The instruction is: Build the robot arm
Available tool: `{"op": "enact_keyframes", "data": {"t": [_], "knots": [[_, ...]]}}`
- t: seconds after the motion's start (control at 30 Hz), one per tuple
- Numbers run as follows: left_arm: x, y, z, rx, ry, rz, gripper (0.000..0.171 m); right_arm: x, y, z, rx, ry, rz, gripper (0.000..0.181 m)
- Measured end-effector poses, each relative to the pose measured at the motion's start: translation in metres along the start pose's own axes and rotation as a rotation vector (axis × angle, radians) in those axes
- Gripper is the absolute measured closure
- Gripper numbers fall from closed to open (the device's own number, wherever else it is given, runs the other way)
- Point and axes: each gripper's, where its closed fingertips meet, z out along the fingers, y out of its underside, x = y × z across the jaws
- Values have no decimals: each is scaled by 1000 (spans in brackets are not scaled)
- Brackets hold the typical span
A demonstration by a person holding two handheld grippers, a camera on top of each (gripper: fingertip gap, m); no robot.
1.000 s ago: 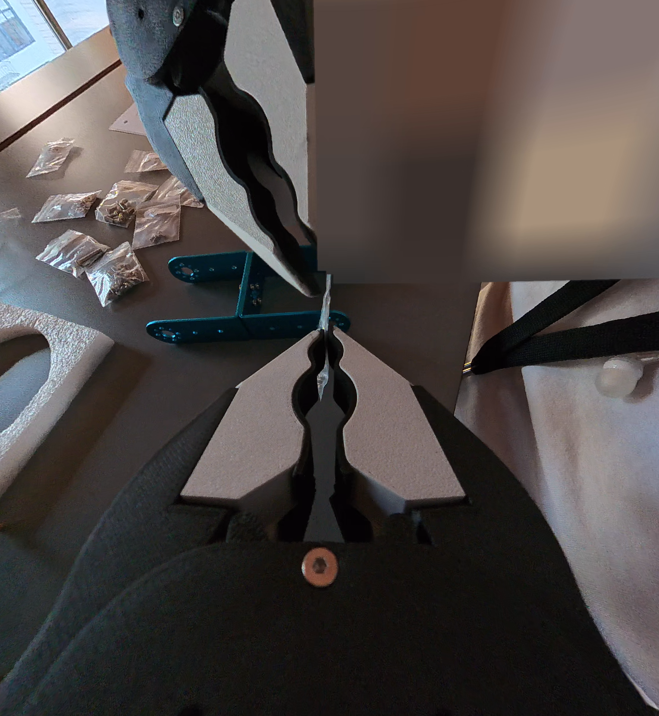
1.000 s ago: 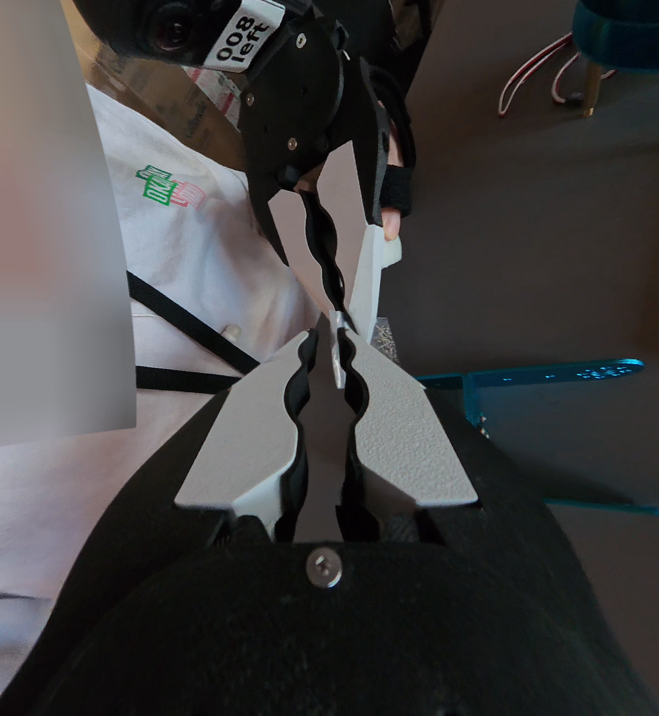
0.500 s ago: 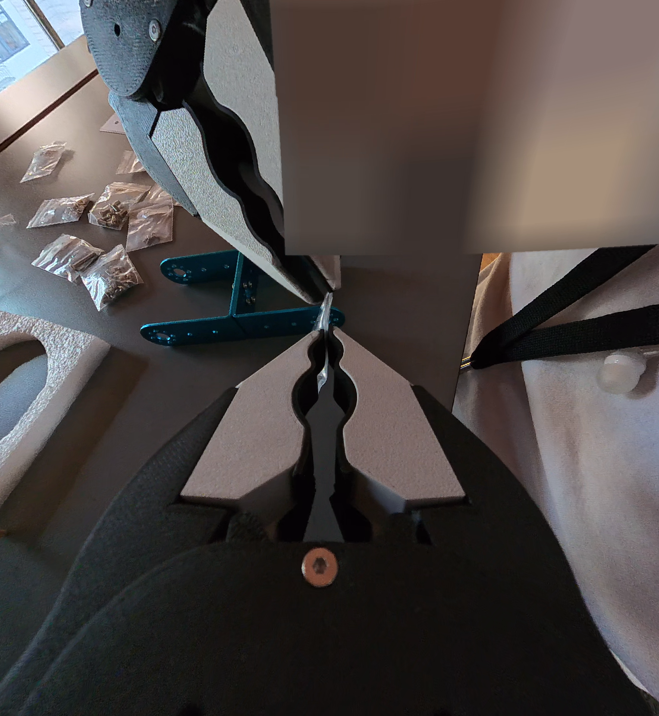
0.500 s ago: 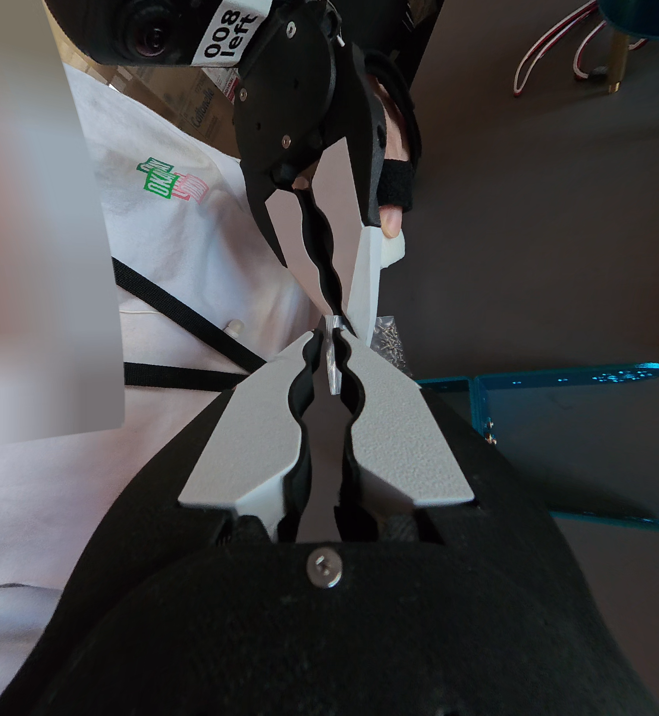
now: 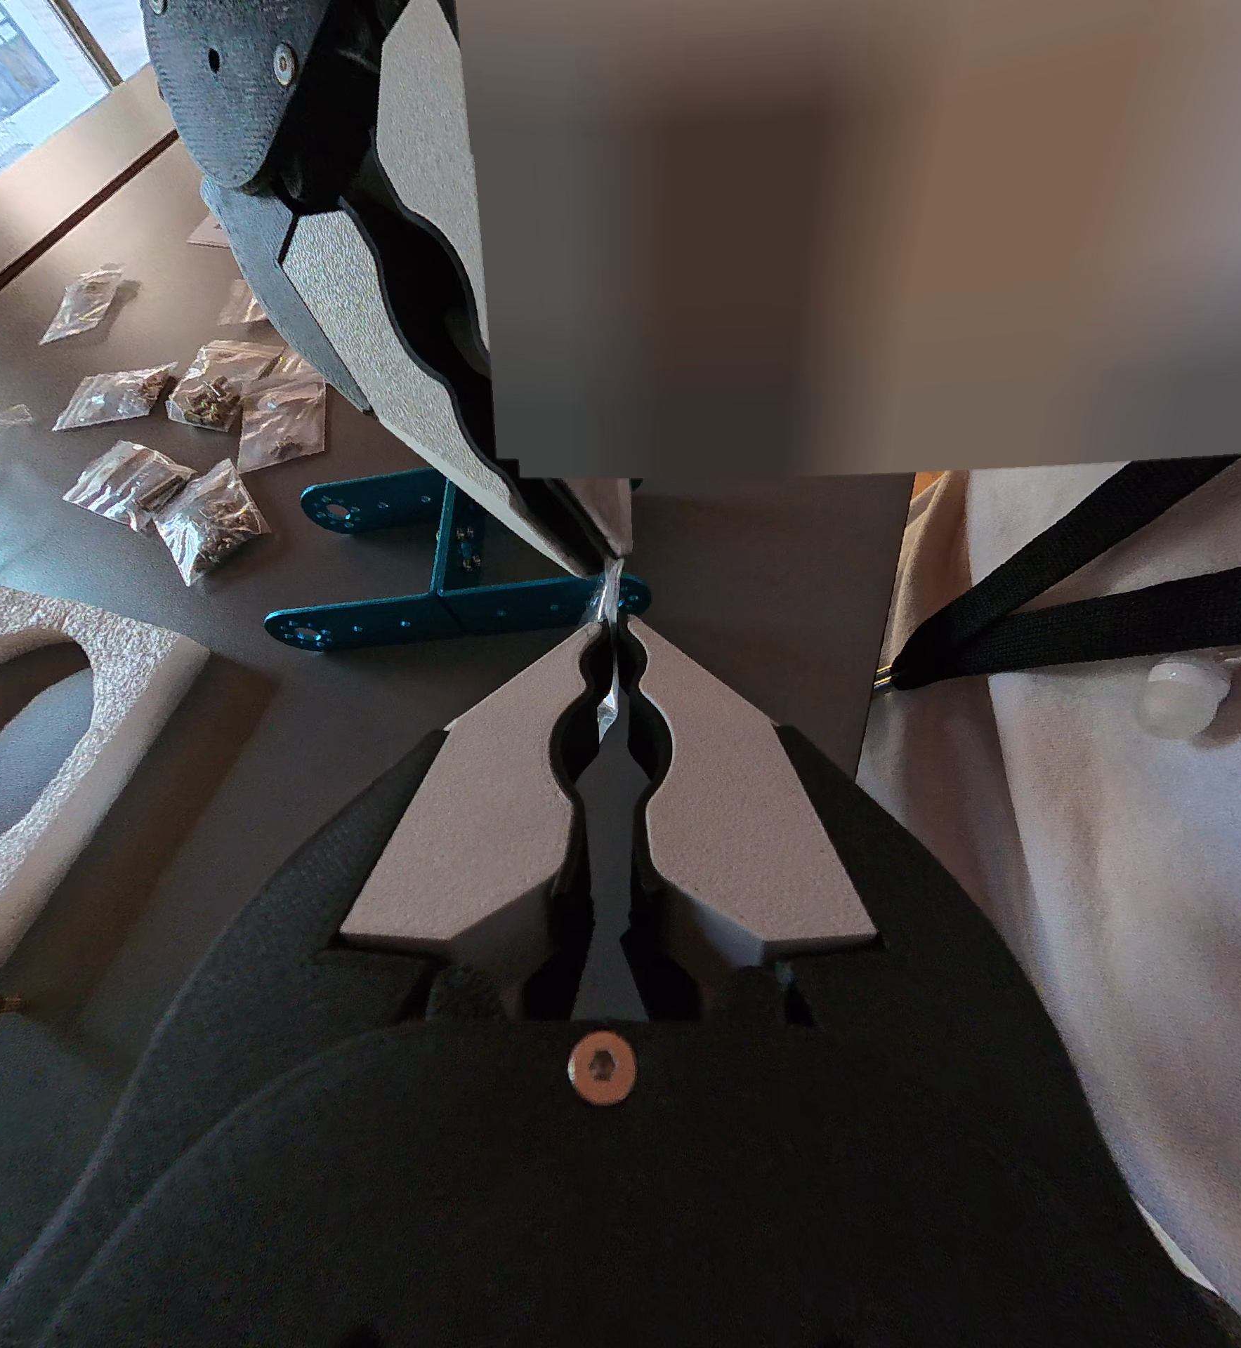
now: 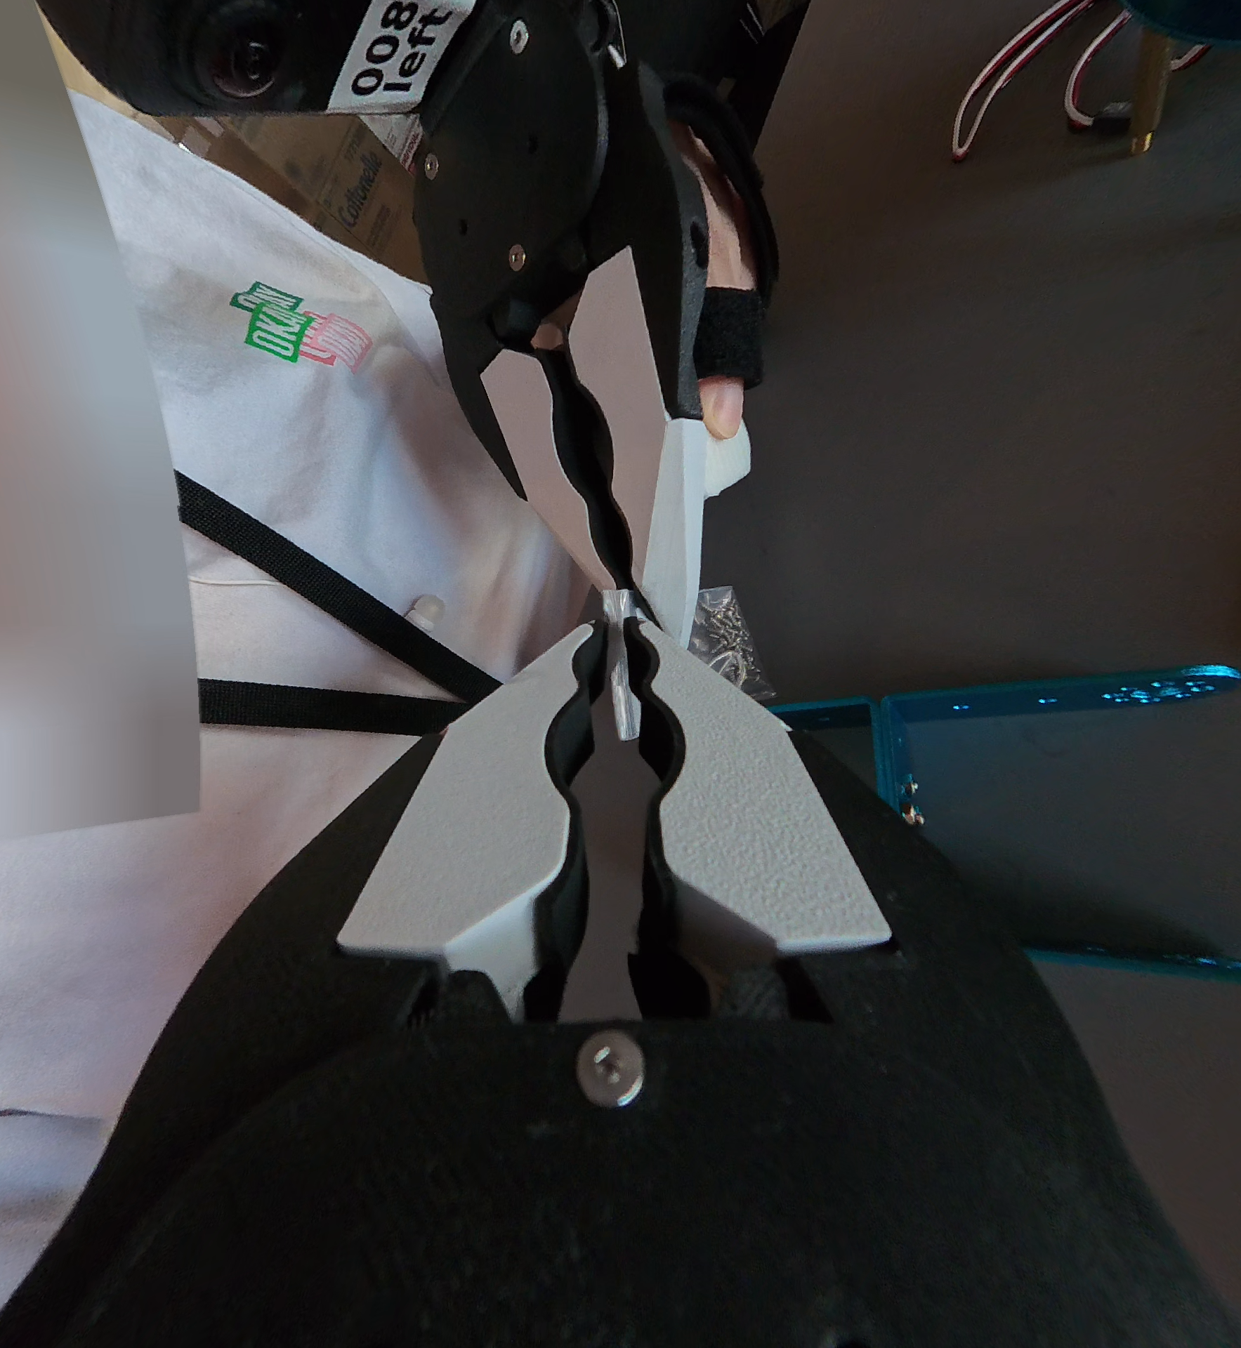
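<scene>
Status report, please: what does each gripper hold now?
Left gripper shut on small clear plastic bag. Right gripper shut on same bag, tips meeting. Blue metal bracket on dark table behind.

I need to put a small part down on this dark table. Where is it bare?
Bare dark table lies right of the left tongs, beyond the blue bracket. Also between the bracket and white foam block. Crowded: the clear hardware bags at far left.
</scene>
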Motion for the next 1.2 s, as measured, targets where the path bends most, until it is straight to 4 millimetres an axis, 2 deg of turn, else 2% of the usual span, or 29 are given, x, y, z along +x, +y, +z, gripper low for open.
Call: {"op": "enact_keyframes", "data": {"t": [0.43, 0.67, 0.87, 1.2], "knots": [[-1, 0, 1, -4, -8, 7, 171, 2, 4, -2, -7, 0, 27, 179], [-1, 0, 1, -3, -9, 7, 171, 5, 13, 0, -51, 20, 34, 179], [-1, -1, 1, 6, -8, 7, 171, 3, 12, -1, -52, 15, 28, 177], [-2, 0, 2, -5, -8, 8, 171, -3, -1, -7, 25, -22, 37, 173]]}}
